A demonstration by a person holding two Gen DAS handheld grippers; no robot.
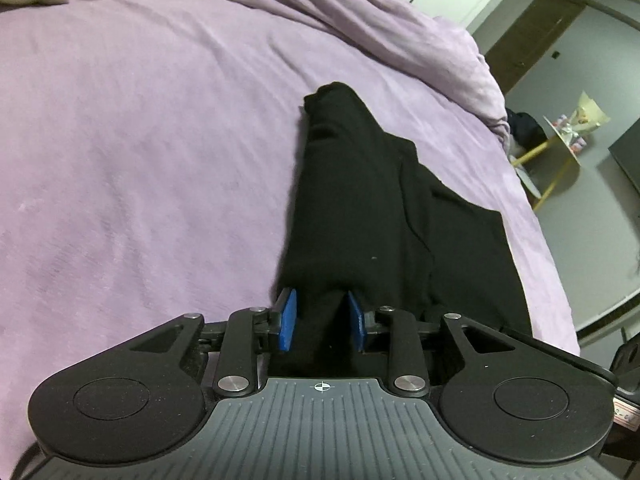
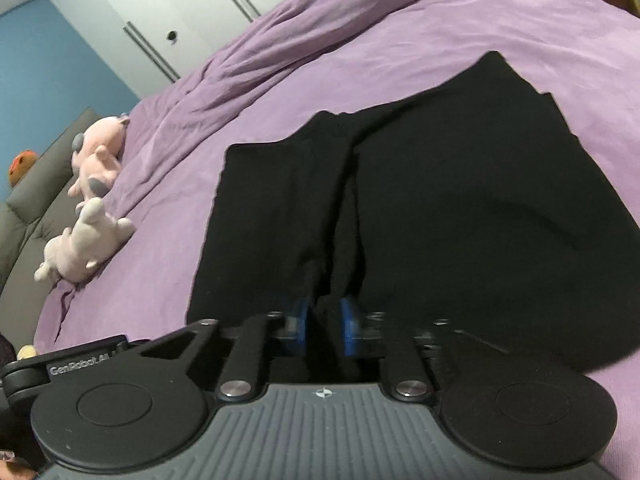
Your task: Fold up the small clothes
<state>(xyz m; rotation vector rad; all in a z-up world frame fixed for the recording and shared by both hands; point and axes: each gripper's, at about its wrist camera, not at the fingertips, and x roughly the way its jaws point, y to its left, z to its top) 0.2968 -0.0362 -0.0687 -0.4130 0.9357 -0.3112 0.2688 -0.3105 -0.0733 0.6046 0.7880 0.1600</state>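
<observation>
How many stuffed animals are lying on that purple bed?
2 clearly in the right wrist view: a pink plush above a paler plush, both at the bed's left edge. Others may be hidden.

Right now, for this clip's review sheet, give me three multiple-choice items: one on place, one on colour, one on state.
1. Where does the black garment lie?
A. on the purple bedspread
B. on a wooden floor
C. in a basket

2. What colour are the claw pads?
A. red
B. blue
C. white

3. What is the left claw doing?
A. hanging open above the bed
B. holding a plush toy
C. pinching black fabric

Key: 1 A, purple cloth surrounds the garment in both views. 2 B, blue pads flank the fabric. 3 C, fabric runs between its pads; the right claw does likewise.
</observation>
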